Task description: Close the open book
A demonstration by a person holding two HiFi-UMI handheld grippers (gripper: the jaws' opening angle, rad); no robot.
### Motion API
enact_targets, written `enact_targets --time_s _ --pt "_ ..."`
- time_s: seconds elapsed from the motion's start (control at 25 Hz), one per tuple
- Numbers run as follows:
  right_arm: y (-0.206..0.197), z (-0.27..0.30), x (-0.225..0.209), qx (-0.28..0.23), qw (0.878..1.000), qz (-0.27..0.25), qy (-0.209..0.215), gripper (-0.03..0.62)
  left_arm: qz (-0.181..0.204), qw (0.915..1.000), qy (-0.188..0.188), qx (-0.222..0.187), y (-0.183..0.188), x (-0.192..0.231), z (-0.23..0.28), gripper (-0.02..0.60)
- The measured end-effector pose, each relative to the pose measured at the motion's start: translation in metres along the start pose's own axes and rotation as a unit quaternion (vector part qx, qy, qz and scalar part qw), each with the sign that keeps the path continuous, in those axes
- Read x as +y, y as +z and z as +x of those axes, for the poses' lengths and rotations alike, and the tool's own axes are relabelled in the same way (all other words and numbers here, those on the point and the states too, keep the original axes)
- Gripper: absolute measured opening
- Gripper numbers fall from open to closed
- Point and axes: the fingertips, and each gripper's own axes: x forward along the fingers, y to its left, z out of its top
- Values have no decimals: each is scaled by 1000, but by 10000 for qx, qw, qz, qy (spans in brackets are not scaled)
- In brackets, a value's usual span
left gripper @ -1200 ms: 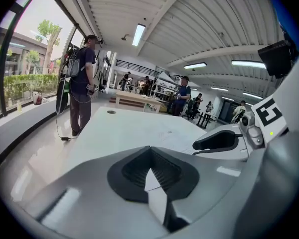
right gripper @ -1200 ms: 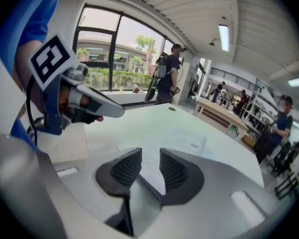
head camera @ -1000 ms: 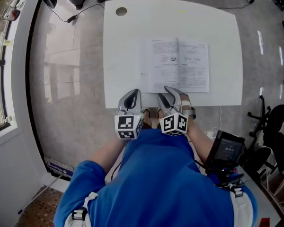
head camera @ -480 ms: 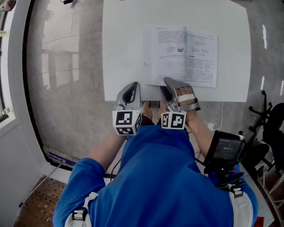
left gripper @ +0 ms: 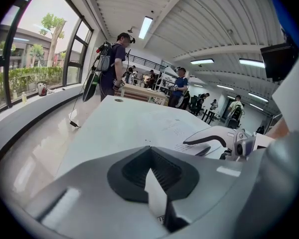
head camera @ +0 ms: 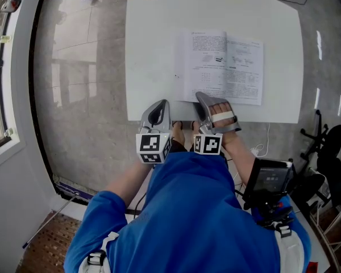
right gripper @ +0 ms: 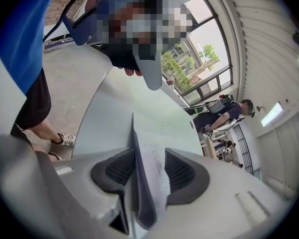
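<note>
Wide, just-closing jaws of the right gripper (head camera: 203, 98) straddle the open book (head camera: 224, 67) at the table (head camera: 153, 50) edge; left gripper (head camera: 159, 106) pinched together

Left claw (left gripper: 149, 152), jaws together and empty, faces the white table (left gripper: 120, 127).

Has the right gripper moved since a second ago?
Yes. The right gripper rolled, staying at the table edge; its jaws, just closing, have a book page between them.
</note>
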Motion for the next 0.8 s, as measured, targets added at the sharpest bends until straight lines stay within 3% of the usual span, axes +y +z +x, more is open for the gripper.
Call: enact_targets --time_s 0.36,0.52,0.8 --pt "0 -10 0 -78 9993 286 239 88 164 9998 -93 -14 9 -7 3 6" --pt "0 -18 -11 -203 9948 974 222 48 248 9996 -126 -57 14 -12 5 6" --pt "-9 -33 -28 -397 9751 2171 207 34 441 9987 -242 -82 21 -25 8 6"
